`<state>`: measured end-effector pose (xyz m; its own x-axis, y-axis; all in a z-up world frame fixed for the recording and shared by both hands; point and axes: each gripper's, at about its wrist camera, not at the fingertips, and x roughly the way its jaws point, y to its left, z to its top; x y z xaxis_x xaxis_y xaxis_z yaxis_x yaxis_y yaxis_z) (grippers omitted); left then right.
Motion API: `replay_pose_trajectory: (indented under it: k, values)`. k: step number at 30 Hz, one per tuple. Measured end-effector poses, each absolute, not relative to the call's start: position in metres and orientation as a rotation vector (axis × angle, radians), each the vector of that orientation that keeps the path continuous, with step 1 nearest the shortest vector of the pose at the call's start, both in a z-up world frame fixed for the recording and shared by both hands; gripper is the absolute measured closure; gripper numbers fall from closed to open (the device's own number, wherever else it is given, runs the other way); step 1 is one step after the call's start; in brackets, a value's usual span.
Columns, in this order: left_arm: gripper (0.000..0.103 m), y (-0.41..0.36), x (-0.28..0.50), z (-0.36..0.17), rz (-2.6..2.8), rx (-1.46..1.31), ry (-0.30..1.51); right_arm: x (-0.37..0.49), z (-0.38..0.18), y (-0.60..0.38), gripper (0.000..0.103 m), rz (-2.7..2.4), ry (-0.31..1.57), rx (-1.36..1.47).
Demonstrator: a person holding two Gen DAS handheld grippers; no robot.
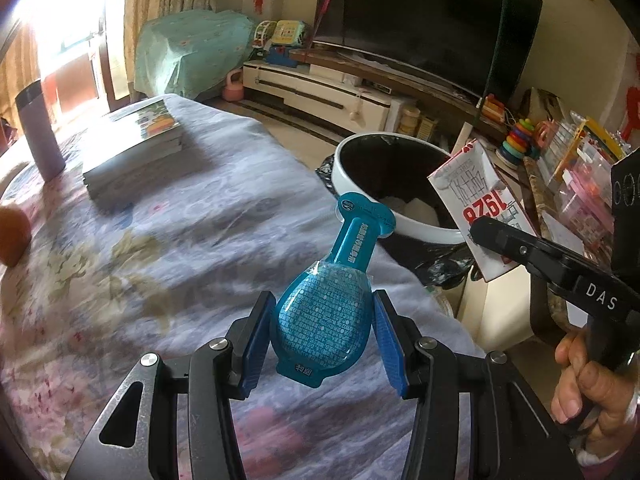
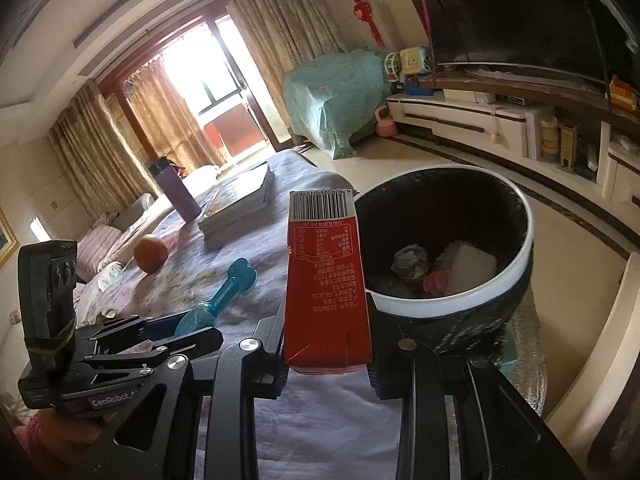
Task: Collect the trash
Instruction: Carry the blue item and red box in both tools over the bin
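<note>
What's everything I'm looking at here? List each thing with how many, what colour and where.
blister pack: one, teal, held between the left gripper's pads above the bed
carton: one, red and white, clamped in the right gripper beside the bin
bin: one, white rim, black liner, by the bed's edge, with crumpled trash inside
bedspread: one, pale floral, covering the bed
books: a small stack, on the bed
bottle: one, purple, upright beside the books
orange: one, on the bed
television: one, black, above a white cabinet
left gripper: one, black with blue pads
right gripper: one, black
hand: one, holding the right gripper's handle
</note>
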<state>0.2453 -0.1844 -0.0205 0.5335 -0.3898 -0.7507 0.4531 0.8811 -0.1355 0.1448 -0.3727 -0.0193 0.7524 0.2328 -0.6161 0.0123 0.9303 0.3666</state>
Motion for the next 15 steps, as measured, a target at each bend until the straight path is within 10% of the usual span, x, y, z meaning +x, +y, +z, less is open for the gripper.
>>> replay_pose_trajectory:
  k: [15]
  values:
    - [0.056, -0.213, 0.261, -0.016, -0.536, 0.102, 0.854, 0.146, -0.021, -0.4, 0.072, 0.061, 0.718, 0.38]
